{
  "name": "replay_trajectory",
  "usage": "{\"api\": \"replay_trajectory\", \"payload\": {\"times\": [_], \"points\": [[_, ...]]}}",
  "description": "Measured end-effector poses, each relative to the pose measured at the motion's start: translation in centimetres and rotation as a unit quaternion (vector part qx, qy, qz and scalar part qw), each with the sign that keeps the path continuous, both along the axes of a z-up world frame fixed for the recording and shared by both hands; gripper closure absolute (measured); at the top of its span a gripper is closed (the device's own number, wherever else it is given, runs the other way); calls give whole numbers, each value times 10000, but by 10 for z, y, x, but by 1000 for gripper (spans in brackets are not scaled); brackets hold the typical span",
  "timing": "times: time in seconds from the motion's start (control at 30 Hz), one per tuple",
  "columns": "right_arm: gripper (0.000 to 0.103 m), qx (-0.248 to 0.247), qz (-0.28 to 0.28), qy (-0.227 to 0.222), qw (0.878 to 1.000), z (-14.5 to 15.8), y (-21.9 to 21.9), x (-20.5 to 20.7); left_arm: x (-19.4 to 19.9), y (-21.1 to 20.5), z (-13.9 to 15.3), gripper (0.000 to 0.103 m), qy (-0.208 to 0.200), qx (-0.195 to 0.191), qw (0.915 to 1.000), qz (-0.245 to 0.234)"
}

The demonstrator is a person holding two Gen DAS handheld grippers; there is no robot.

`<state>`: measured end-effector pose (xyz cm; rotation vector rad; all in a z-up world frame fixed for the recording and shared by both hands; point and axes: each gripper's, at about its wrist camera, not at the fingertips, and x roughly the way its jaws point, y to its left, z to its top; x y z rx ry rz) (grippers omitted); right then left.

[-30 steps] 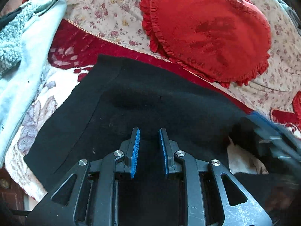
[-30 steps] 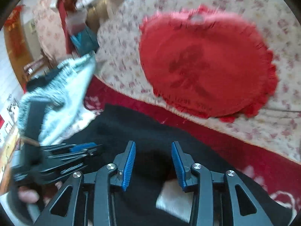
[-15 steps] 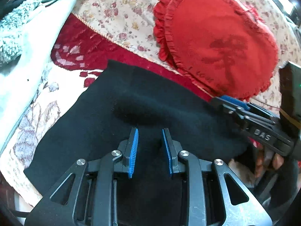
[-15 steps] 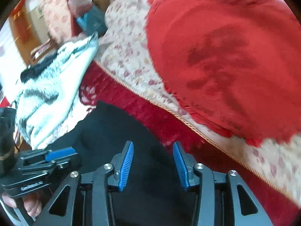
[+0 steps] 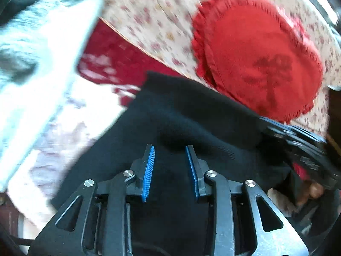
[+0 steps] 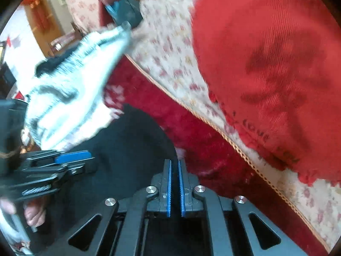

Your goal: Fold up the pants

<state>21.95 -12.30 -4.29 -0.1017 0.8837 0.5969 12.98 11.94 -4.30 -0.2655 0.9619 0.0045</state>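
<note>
Both grippers sit on the black knit pants (image 5: pixel 191 115): right gripper (image 6: pixel 175 183) clamped shut on the edge, left gripper (image 5: pixel 170 166) has just been opening, fabric lying loose between. I judge mid-fold; next I regrip left, then carry over.

The right gripper (image 6: pixel 175 164) is at the bottom. Its two blue fingers (image 6: pixel 169 188) have just closed and are almost touching, pinched at the edge of the black pants (image 6: pixel 127 149). The pants lie on a red blanket (image 6: pixel 191 132). At the left, the left gripper (image 6: pixel 85 160) sits over the pants, and a hand (image 6: pixel 34 214) shows under it. A big red pillow (image 6: pixel 266 53) lies on a flowery sheet (image 6: pixel 170 49) at the top right. A fluffy white coat (image 6: pixel 70 89) lies at the left.
</note>
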Motion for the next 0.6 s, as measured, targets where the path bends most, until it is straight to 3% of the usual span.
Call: {"api": "replay_trajectory", "payload": {"times": [0.2,0.3,0.33,0.4,0.53,0.57,0.6], "points": [[101,611,328,-912,9934,73,17,-106,-53,76,37,74,-557,225,9951,784],[102,808,541,-815,9919,68,35,-150,-73,102,45,74,-651,276,9920,1049],[102,640,581,-765,9933,57,45,-160,-77,106,45,74,-656,295,9915,1080],[102,17,272,-937,9952,39,55,-162,-82,108,43,74,-554,331,9926,1027],[98,-408,-299,-895,9947,31,39,-121,-86,97,39,74,-475,253,9955,776],[94,-536,-351,-912,9938,30,34,-109,-84,92,36,74,-457,252,9962,699],[81,-614,-330,-889,9936,29,31,-94,-84,88,34,74,-430,242,9967,651]]}}
